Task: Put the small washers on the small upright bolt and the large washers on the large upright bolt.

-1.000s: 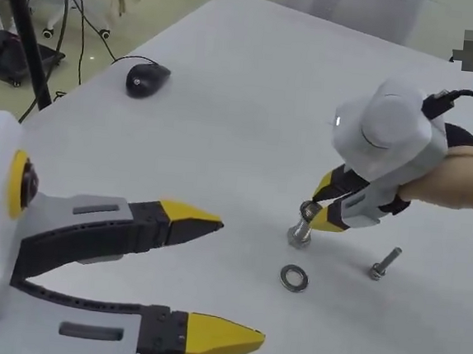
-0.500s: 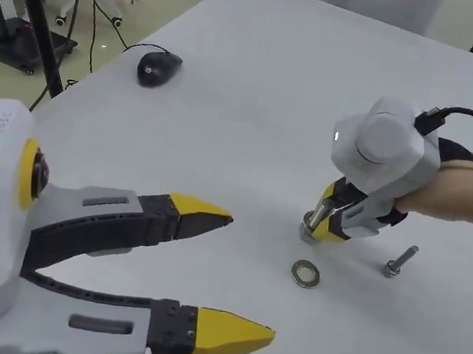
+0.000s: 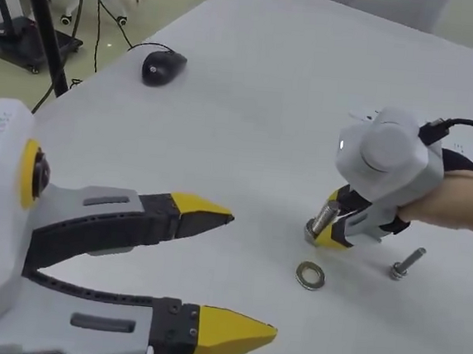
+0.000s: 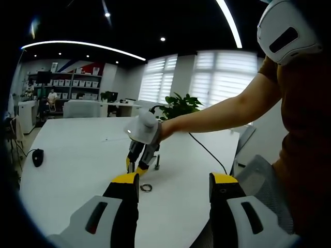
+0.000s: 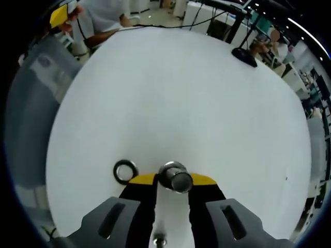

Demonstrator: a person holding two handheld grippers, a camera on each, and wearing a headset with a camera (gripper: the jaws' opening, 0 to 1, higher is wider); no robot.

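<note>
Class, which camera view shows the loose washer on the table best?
The head view: the washer lies flat, unobstructed, its hole plain. The right gripper view shows the washer as a dark ring; the left gripper view shows the washer tiny and distant.

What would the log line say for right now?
left gripper open | right gripper fingers closed on tilted large bolt | washer loose on table | small bolt untouched

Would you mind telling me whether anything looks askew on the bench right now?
The large bolt, between the right gripper's jaws, appears to lean instead of standing straight, though the camera angle may exaggerate it. One washer lies loose beside it.
</note>
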